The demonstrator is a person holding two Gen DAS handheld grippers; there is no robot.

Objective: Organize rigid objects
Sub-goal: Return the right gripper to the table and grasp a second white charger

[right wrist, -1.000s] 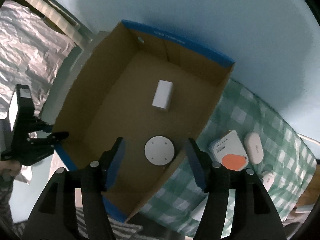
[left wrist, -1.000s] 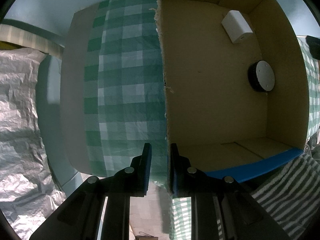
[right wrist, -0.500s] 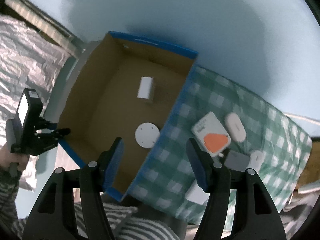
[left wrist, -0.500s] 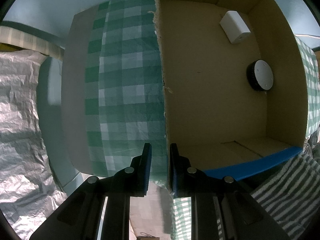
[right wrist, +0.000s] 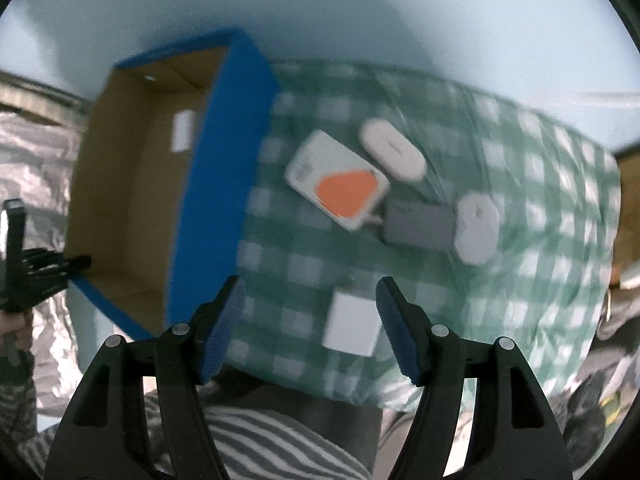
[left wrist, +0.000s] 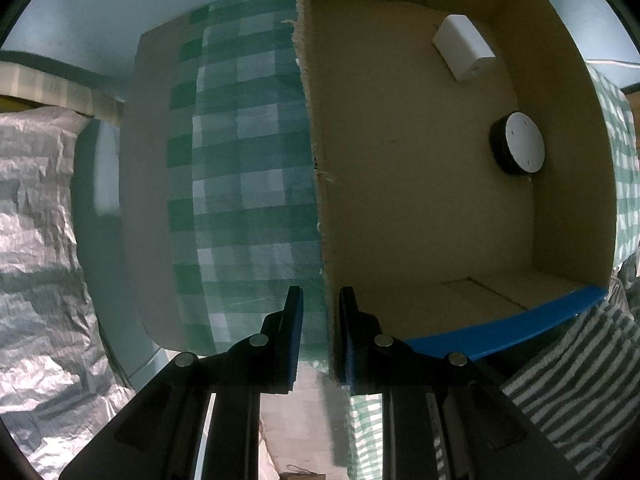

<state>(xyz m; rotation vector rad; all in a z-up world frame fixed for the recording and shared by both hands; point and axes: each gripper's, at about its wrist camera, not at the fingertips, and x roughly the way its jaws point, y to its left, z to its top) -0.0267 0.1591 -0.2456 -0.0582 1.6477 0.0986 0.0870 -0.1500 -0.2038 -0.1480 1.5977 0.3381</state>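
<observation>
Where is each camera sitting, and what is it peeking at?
Left wrist: on the left gripper, looking down its fingers clamped on the cardboard box wall, at the white charger and round puck inside.
Right wrist: on the open right gripper, facing gadgets on the checked cloth; a striped sleeve shows.
Both see the box and charger.

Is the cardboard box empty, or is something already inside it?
Not empty: the cardboard box holds a white block and a round disc.
</observation>
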